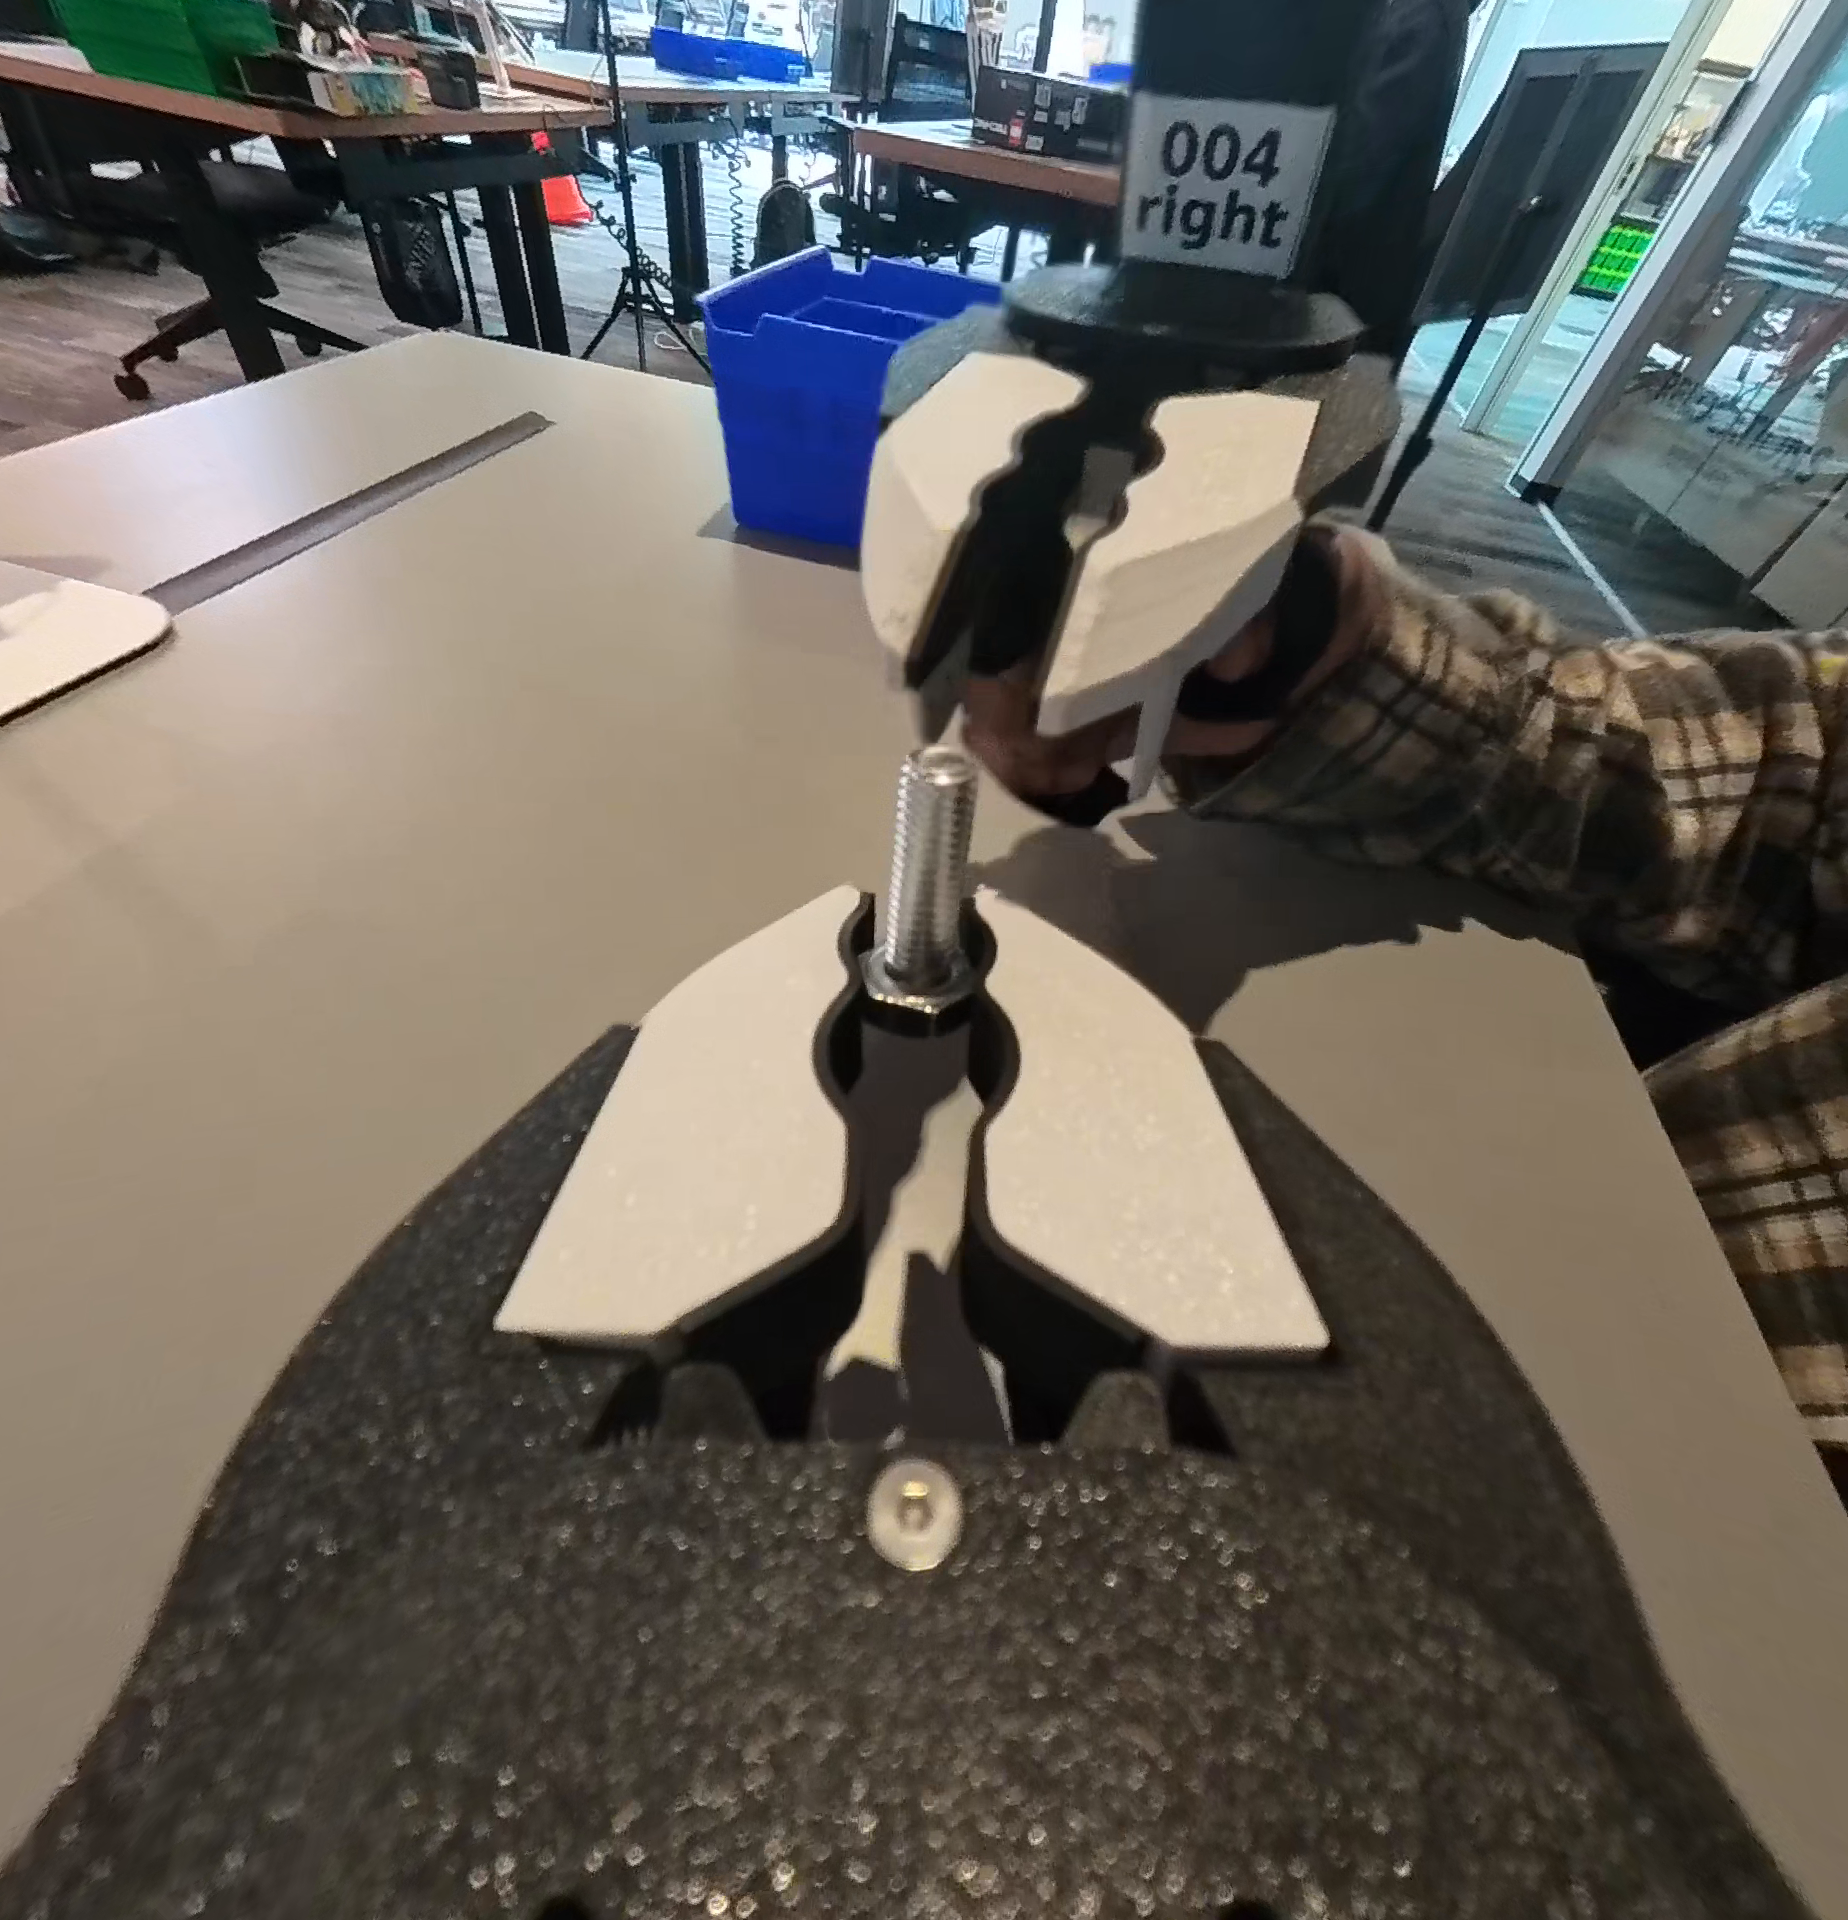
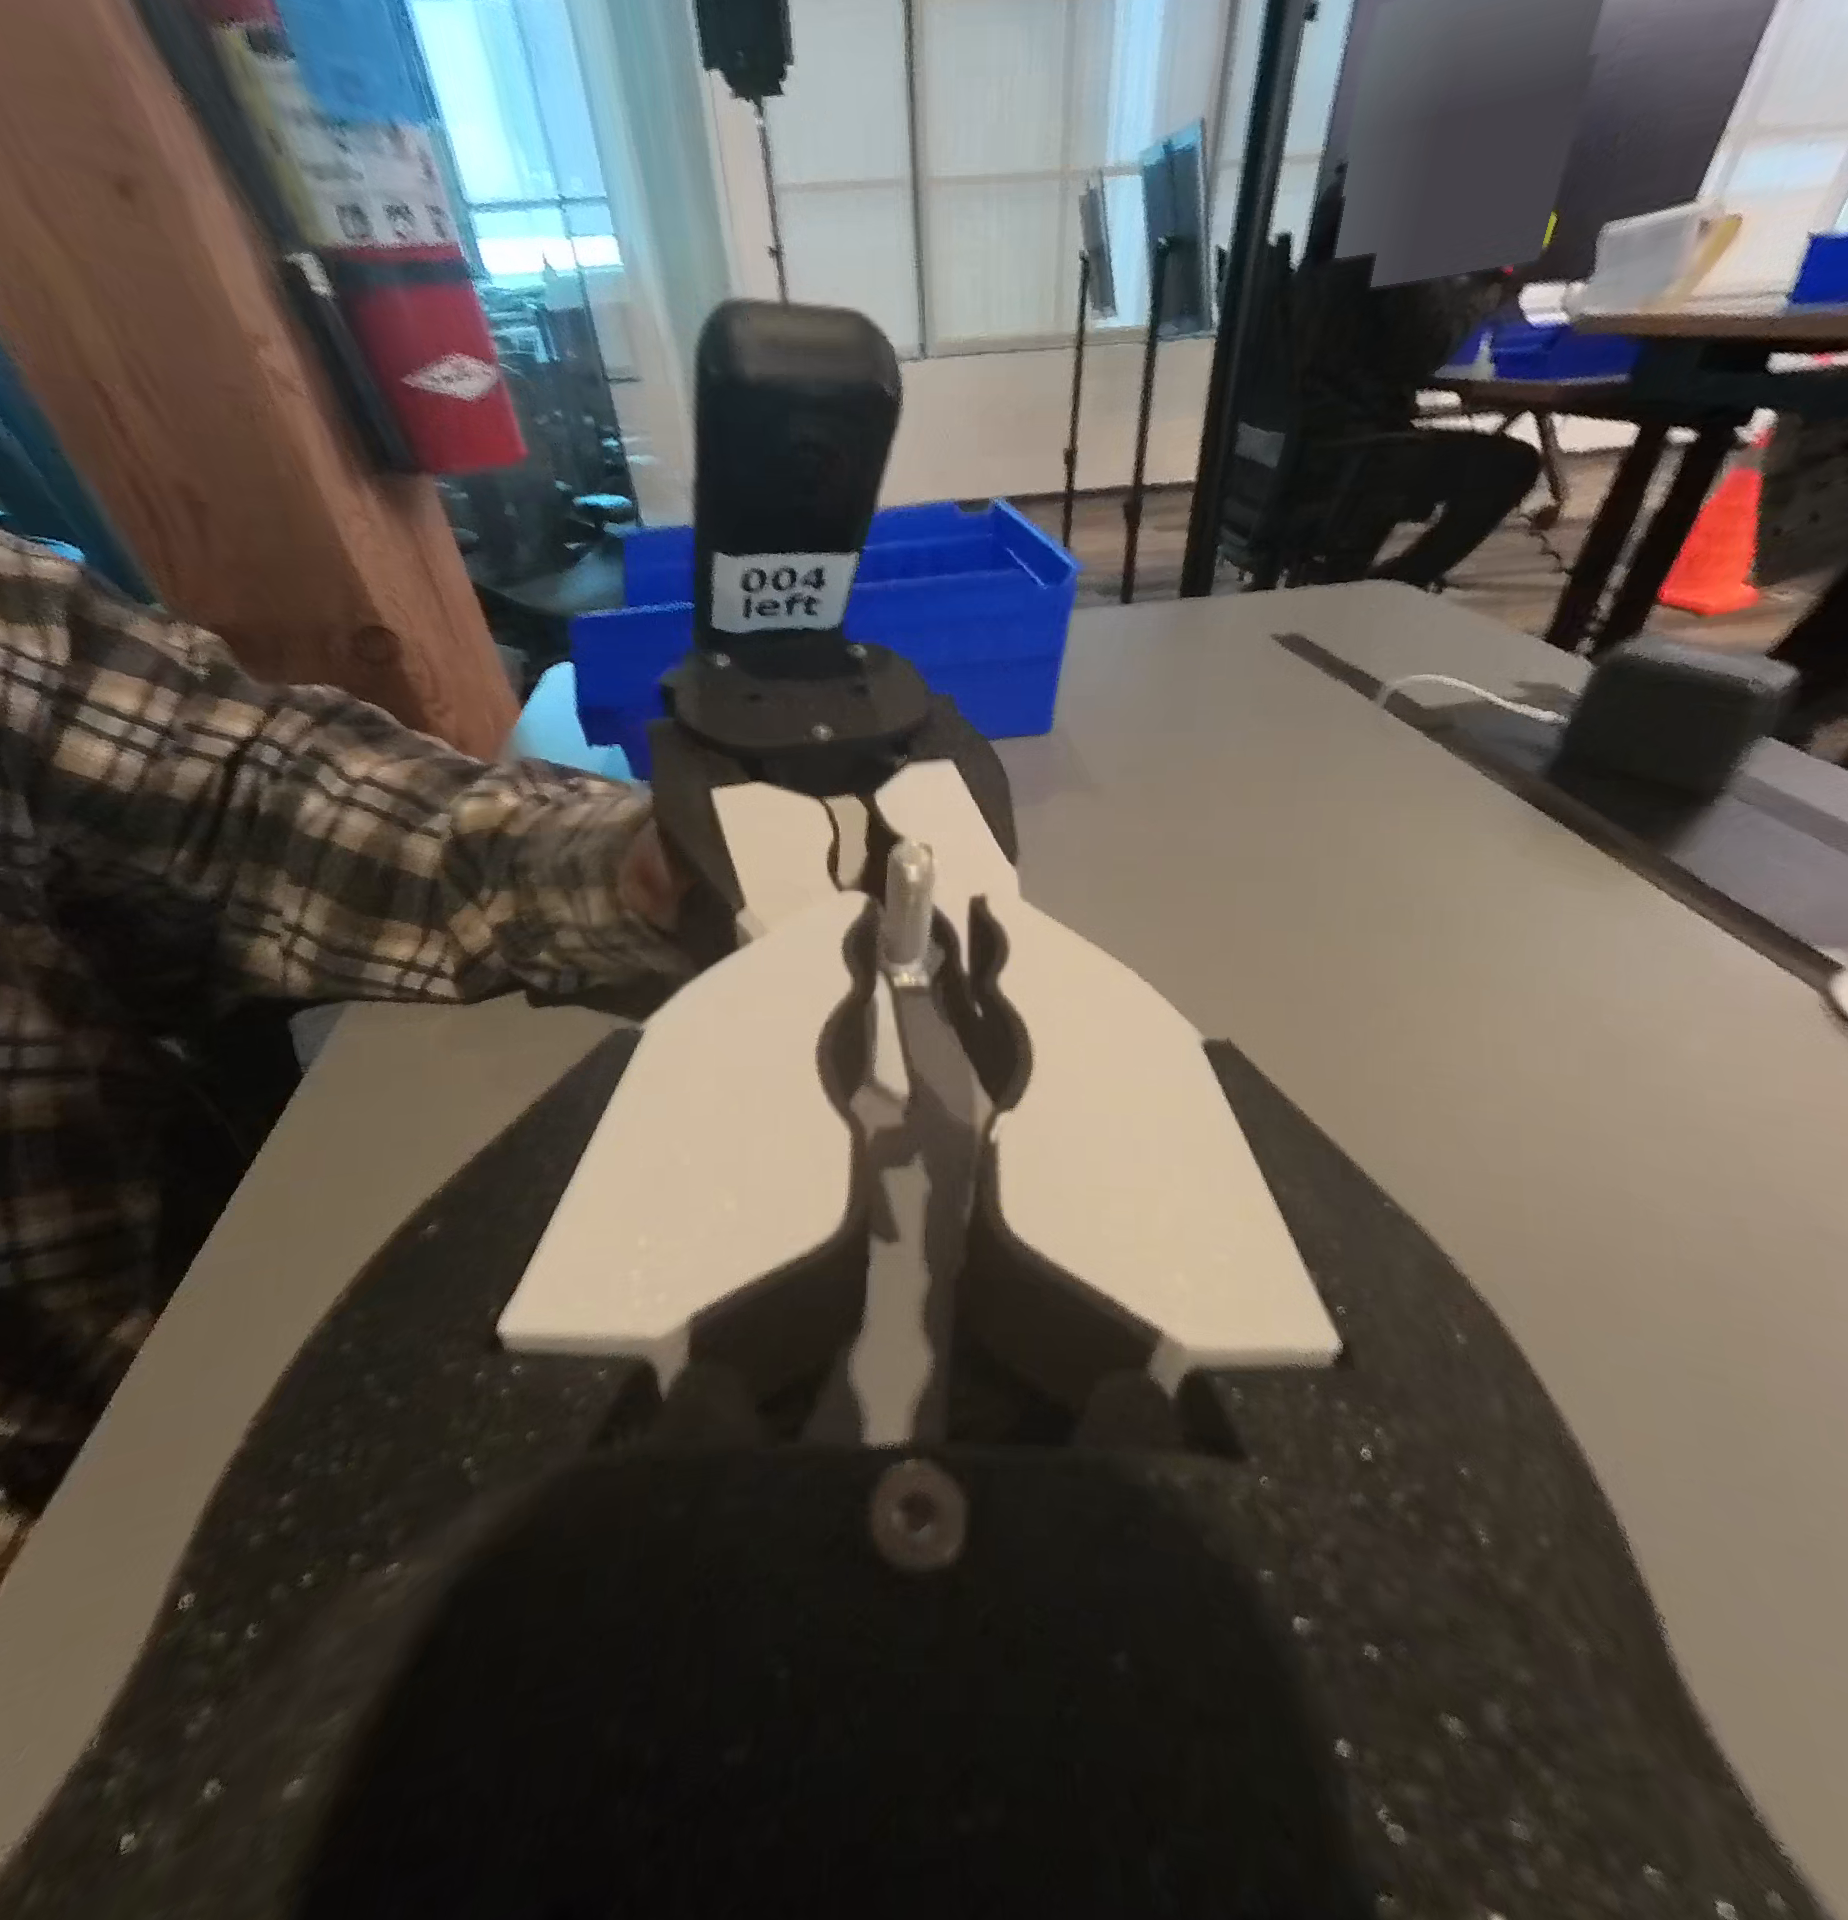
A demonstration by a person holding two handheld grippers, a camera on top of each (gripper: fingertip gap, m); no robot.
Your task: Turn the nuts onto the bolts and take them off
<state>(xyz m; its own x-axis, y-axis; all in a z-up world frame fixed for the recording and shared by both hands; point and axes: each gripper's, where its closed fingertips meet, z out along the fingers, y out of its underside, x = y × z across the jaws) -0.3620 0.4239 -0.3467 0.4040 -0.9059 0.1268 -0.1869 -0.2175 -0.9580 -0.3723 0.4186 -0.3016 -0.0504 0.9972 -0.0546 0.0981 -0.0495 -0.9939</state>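
My left gripper (image 1: pixel 915 904) is shut on a silver bolt (image 1: pixel 935 862) and holds it upright above the grey table (image 1: pixel 380 831). A silver hex piece (image 1: pixel 915 992) sits at the foot of the thread, in the notch between the pads. My right gripper (image 1: pixel 1003 686) hangs just above and behind the bolt's top, with its fingers a little apart and nothing between them. In the right wrist view the bolt (image 2: pixel 912 894) stands just beyond my right gripper's (image 2: pixel 920 909) fingertips. The left gripper (image 2: pixel 858 831) shows behind it.
A blue bin (image 1: pixel 795 416) stands at the table's far edge and also shows in the right wrist view (image 2: pixel 961 613). A white pad (image 1: pixel 47 644) lies at the left. A dark box (image 2: pixel 1668 717) with a white cable sits on the table's slot. A plaid sleeve (image 1: pixel 1522 748) reaches in. The left gripper's tips are roughly 4 cm from the right gripper's.
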